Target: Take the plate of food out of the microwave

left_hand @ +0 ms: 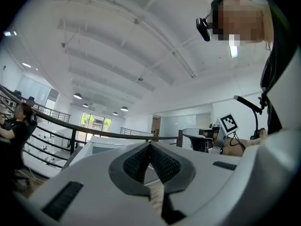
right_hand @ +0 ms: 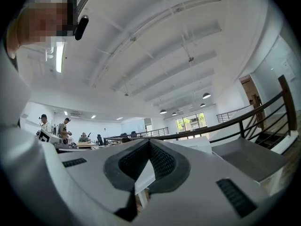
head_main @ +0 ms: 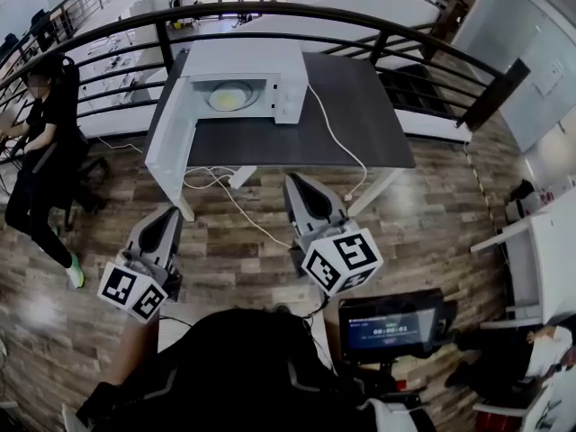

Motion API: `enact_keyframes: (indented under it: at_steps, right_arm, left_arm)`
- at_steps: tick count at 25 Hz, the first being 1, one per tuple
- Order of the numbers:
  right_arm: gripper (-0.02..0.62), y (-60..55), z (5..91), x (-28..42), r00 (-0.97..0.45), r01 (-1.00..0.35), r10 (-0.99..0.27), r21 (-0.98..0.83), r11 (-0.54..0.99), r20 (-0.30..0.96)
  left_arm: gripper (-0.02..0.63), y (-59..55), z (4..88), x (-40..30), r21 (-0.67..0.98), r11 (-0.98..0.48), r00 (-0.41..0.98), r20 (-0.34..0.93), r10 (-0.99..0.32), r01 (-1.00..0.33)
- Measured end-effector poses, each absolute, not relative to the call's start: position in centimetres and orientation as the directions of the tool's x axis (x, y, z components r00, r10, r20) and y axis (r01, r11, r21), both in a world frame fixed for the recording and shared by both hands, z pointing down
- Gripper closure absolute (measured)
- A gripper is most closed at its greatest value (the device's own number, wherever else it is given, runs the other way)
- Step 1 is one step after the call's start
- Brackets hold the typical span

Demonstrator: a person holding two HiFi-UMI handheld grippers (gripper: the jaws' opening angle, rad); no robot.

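**A:** Where does the plate of food (head_main: 230,96) lie from the claws?

**B:** Straight ahead, inside the microwave (head_main: 286,86) on the desk (head_main: 360,124). Its door (head_main: 169,133) is swung open to the left. Both claws are well short of the desk.

**A:** Which is nearer?

**B:** The right claw (head_main: 299,187), slightly, I'd judge. The plate is ahead and to its left. The left claw (head_main: 169,219) sits further back, and the open door looks close to its line.

**A:** Is either one holding anything?

**B:** No. Both have their jaws closed together with nothing between them.
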State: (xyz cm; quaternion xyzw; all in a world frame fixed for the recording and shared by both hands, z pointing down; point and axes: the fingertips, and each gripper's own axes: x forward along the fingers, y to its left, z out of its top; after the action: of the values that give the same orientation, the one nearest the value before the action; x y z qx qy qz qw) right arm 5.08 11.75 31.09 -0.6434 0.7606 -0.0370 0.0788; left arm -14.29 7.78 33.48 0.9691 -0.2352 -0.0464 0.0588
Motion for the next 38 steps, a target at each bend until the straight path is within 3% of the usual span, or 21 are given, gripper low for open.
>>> enact_keyframes:
  at_steps: [11,18,29,38]
  right_arm:
    - [0.594,10.6,30.7,3.5,-0.118,-0.981,-0.989,-0.142,0.130,-0.087]
    - [0.594,6.3,32.0,3.3,-0.206,-0.967,-0.976,-0.135,0.215,-0.074]
    - [0.594,-6.8,32.4,11.5,-0.278,-0.938,-0.955,-0.186,0.293,-0.103]
    - [0.594,-16.1,34.1,16.8,-0.387,-0.896,-0.921,-0.216,0.388,-0.049]
  left_arm:
    - [0.603,6.1,33.4,-15.9,0.169,-0.896,0.899,-0.089,-0.430,-0.412]
    - [0.603,3.7,33.7,-13.6,0.144,-0.894,0.895,-0.079,-0.438,-0.425]
    - [0.603,-7.1,32.8,-6.0,0.138,-0.841,0.842,-0.070,-0.535,-0.522]
    - [0.603,-15.9,33.6,1.8,0.121,-0.804,0.808,-0.026,-0.588,-0.582]
